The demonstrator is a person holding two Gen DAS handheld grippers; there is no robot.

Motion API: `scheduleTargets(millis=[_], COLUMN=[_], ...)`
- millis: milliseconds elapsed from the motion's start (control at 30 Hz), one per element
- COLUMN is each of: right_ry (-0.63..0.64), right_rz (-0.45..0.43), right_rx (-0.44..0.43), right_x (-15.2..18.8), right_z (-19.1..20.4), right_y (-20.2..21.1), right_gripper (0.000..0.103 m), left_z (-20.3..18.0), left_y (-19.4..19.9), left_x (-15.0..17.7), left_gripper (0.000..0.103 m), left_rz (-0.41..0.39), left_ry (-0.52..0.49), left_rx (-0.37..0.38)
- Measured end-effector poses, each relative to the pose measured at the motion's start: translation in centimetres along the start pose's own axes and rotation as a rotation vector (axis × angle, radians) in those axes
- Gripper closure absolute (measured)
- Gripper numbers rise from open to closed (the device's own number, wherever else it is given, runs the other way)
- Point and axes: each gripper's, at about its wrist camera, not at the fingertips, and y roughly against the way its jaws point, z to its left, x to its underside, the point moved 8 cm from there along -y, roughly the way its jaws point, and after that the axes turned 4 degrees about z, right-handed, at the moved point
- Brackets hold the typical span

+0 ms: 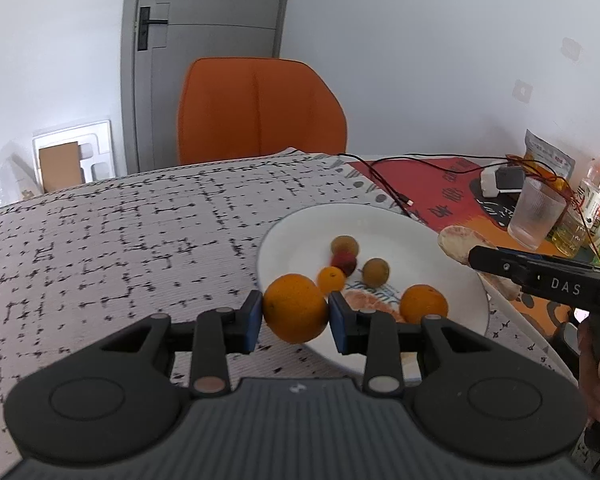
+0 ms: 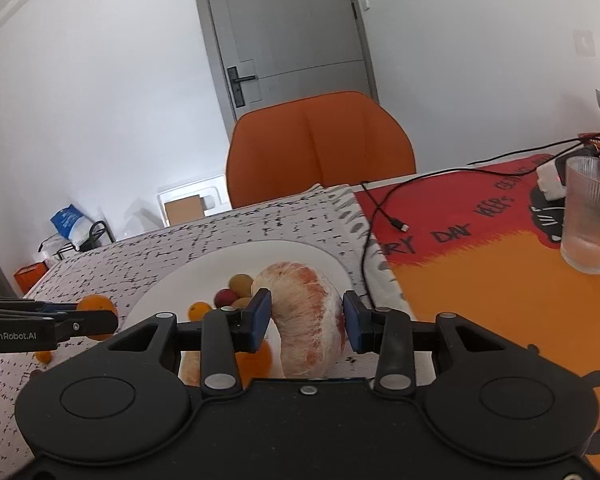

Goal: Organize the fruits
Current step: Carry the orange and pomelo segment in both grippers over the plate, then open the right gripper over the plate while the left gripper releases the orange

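The left hand-held gripper [image 1: 296, 314] pinches one orange [image 1: 296, 308]; the right hand-held gripper [image 2: 306, 322] pinches one peeled pomelo piece [image 2: 308, 316]; five small fruits lie on one white plate [image 1: 380, 224]; a cup [image 1: 534, 214] stands nearby on the worktop [image 1: 120, 232].

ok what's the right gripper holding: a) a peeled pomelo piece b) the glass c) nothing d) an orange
a: in the right wrist view the right gripper has its blue pads pressed on both sides of the peeled pomelo piece over the plate; the orange is in the left gripper, and the glass stands untouched.
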Motion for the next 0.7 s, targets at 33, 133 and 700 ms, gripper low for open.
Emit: scheduleTargets(millis=[33, 133, 700], right_ry=[-0.002, -0.006, 0.016], right_rz=[0.0, -0.003, -0.028], right_rx=[0.001, 0.001, -0.033], right_x=[0.0, -0.2, -1.6], right_z=[-0.2, -0.5, 1.1], right_y=[0.0, -0.1, -2.1], right_gripper=[0.066, 0.066, 0.061], left_z=[-0.3, -1.0, 0.2], left_y=[-0.2, -0.7, -0.7], left_x=[-0.1, -0.3, -0.8], left_gripper=[0.069, 0.069, 0.065], left_rz=[0.002, 0.003, -0.006], left_ry=[-0.005, -0.015, 0.01], left_rx=[0.002, 0.009, -0.04])
